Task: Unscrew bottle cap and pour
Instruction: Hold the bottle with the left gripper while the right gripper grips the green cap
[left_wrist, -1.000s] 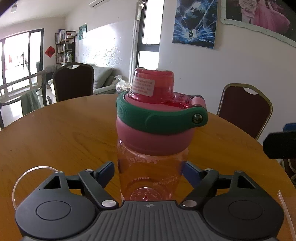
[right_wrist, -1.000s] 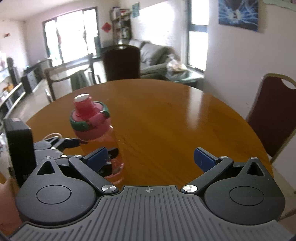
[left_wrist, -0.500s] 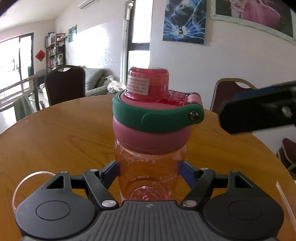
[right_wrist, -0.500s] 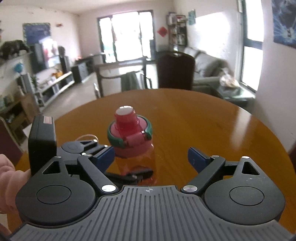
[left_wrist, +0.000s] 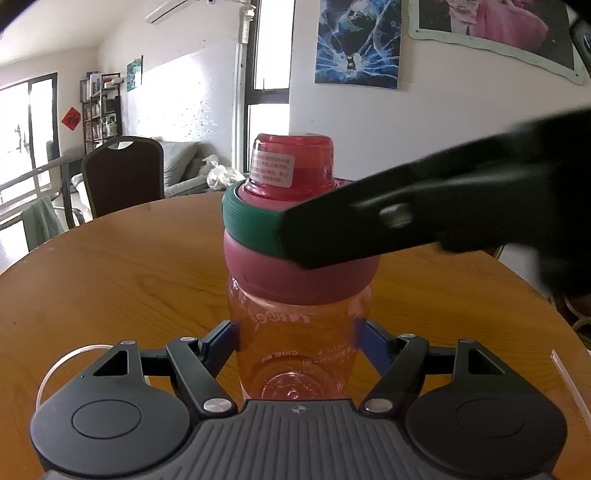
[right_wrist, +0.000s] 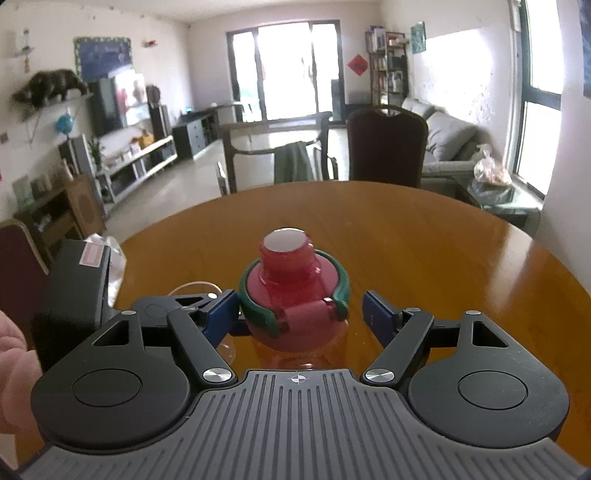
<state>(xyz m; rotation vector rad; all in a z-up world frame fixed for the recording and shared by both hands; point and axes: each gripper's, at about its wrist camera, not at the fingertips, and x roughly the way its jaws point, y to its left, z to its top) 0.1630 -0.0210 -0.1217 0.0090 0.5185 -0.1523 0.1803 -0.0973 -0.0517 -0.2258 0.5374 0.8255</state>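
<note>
A clear orange bottle (left_wrist: 299, 347) stands upright on the round wooden table (left_wrist: 110, 280). It carries a pink lid with a green carry loop and a red cap (left_wrist: 291, 166) on top. My left gripper (left_wrist: 297, 336) is shut on the bottle's lower body, both blue pads pressed against it. In the right wrist view the bottle's lid (right_wrist: 293, 295) sits between the fingers of my right gripper (right_wrist: 295, 314), which is open with small gaps on both sides. One right finger (left_wrist: 424, 225) crosses in front of the lid in the left wrist view.
A clear loop of tubing (left_wrist: 62, 369) lies on the table by the left gripper. Dark chairs (right_wrist: 386, 147) stand round the table's far side. A person's hand (right_wrist: 14, 369) shows at the left edge. A clear strip (left_wrist: 569, 384) lies at the right.
My right gripper has swung in from the right and come down over the bottle, so its fingers now straddle the lid. The left gripper closed onto the bottle's body.
</note>
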